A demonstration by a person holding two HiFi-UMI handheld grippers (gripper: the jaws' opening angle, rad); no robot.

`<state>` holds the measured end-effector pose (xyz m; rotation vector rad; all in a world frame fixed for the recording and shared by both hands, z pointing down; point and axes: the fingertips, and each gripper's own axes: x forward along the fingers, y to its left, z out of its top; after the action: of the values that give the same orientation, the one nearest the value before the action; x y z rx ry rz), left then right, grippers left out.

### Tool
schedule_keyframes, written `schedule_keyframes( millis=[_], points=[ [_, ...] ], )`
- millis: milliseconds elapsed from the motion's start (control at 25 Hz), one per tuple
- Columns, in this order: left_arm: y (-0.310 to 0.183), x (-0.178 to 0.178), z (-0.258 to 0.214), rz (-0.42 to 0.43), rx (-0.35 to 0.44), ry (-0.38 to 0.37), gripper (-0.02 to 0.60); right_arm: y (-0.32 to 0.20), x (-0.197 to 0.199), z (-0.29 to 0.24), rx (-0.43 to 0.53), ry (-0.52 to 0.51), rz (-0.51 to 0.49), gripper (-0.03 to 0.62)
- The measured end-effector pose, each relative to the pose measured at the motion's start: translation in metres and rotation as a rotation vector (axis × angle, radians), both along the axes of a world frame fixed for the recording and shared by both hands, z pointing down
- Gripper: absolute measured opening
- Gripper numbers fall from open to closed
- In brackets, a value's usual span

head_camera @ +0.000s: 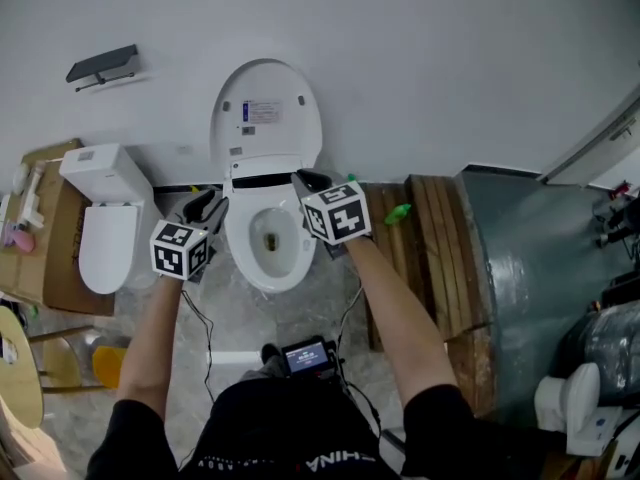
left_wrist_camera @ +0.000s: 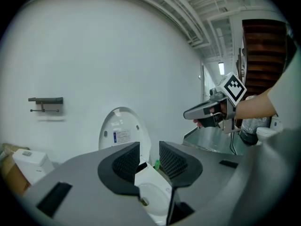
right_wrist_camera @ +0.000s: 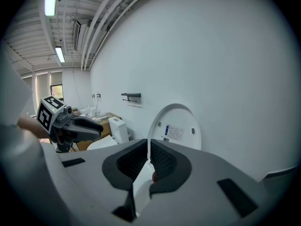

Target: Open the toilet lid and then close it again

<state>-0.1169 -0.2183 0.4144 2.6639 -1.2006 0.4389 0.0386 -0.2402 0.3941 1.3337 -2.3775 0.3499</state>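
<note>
The white toilet lid (head_camera: 265, 118) stands upright against the wall, with a label on its inner face. Below it the seat and bowl (head_camera: 268, 270) lie exposed. My left gripper (head_camera: 212, 206) hovers at the bowl's left rim, jaws open with nothing between them. In the left gripper view the lid (left_wrist_camera: 120, 131) and bowl show through the gap of the left gripper (left_wrist_camera: 148, 148). My right gripper (head_camera: 306, 181) hangs above the bowl's right rear, near the hinge, apart from the lid. In the right gripper view the right gripper (right_wrist_camera: 149, 144) is shut on nothing, with the lid (right_wrist_camera: 181, 126) ahead.
A second white toilet (head_camera: 105, 230) sits on cardboard at the left. A black paper holder (head_camera: 103, 65) is on the wall. Wooden planks (head_camera: 430, 248) and a green object (head_camera: 398, 211) lie to the right, with a grey-green drum (head_camera: 530, 268) beyond.
</note>
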Motion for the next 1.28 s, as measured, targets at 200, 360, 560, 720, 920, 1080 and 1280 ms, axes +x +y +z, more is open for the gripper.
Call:
schedule_keyframes(
  millis=[200,360,560,720,920,1080,1280],
  points=[
    [0.019,0.018,0.001,-0.002,0.011,-0.005,0.098,0.021,0.022,0.000,0.051,0.001,0.013,0.025],
    [0.034,0.033,0.005,-0.029,0.010,-0.006,0.075,0.036,0.046,0.003,0.060,-0.001,0.007,0.021],
    [0.050,0.058,0.005,-0.073,0.029,-0.009,0.041,0.045,0.080,0.007,0.046,-0.038,0.003,0.018],
    [0.070,0.077,0.006,-0.079,0.038,-0.004,0.028,0.058,0.092,0.011,0.048,-0.057,-0.020,0.017],
    [0.089,0.082,0.003,-0.075,0.041,0.028,0.020,0.079,0.083,0.008,0.097,-0.043,-0.051,0.017],
    [0.102,0.077,-0.002,-0.068,0.055,0.050,0.015,0.090,0.076,0.001,0.128,-0.086,-0.027,0.017],
    [0.114,0.058,-0.001,-0.076,0.043,0.105,0.011,0.100,0.067,0.007,0.104,-0.142,0.022,0.017]
  ],
)
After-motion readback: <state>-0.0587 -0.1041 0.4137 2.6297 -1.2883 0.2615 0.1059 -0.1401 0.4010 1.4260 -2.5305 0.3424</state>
